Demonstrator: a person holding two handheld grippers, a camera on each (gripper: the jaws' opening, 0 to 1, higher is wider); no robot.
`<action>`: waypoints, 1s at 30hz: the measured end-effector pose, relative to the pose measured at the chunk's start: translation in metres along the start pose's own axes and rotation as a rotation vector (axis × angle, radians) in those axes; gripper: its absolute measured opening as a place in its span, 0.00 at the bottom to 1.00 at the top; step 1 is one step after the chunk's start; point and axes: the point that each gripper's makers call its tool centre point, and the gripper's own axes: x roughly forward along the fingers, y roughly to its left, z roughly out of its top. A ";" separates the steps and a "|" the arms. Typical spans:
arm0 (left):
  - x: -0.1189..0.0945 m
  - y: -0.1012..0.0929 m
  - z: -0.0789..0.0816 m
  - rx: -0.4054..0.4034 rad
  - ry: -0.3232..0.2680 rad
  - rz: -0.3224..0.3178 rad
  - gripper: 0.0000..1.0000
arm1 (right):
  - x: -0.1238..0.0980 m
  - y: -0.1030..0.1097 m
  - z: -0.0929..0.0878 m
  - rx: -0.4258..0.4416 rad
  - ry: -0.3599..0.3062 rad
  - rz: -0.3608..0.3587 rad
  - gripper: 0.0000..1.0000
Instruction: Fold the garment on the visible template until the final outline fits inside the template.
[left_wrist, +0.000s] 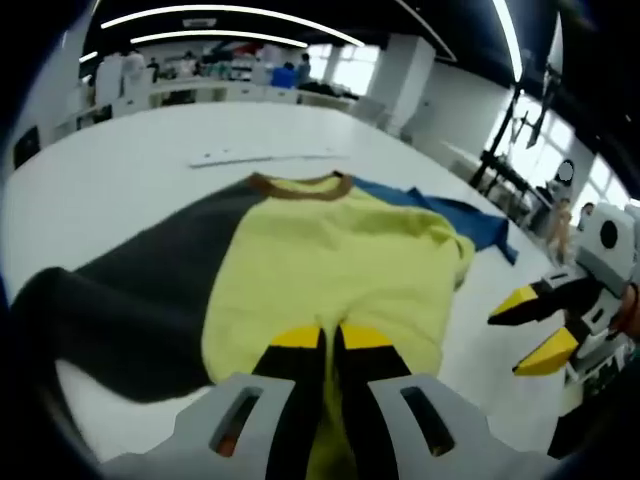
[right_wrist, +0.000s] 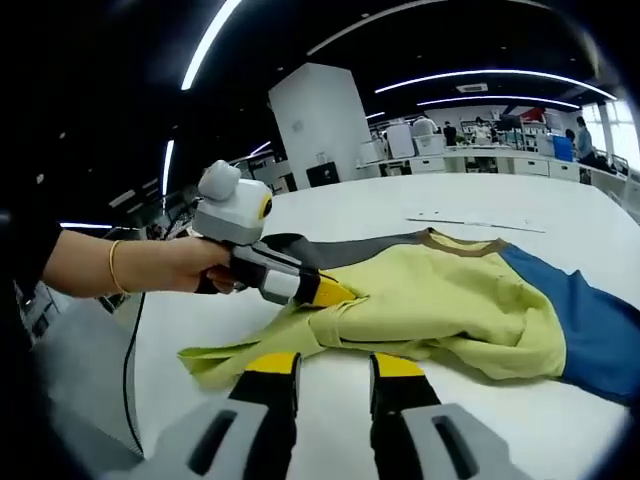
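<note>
One shirt (left_wrist: 330, 270) lies on the white worktop (left_wrist: 150, 160), near its middle. It is yellow with one dark gray sleeve, one blue sleeve and a brown collar (left_wrist: 300, 186). No writing can be read. The left gripper (right_wrist: 335, 293) is closed, pinching the yellow cloth at the shirt's bottom edge. The right gripper (right_wrist: 335, 365) is a little open over the worktop and holds nothing.

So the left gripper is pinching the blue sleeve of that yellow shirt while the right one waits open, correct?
Not the blue sleeve. In the right gripper view the left gripper pinches the yellow body of the shirt; the blue sleeve lies untouched on the far side. The right gripper does wait open.
</note>
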 end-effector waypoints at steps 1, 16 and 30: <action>0.000 0.000 0.000 -0.001 -0.003 -0.002 0.02 | 0.003 0.000 0.000 -0.001 0.002 0.003 0.24; -0.001 -0.001 0.000 -0.007 -0.011 0.006 0.02 | 0.031 0.003 -0.010 -0.004 0.031 0.048 0.16; -0.002 -0.001 0.000 -0.012 -0.028 0.004 0.02 | 0.042 0.000 -0.011 0.010 0.035 0.055 0.04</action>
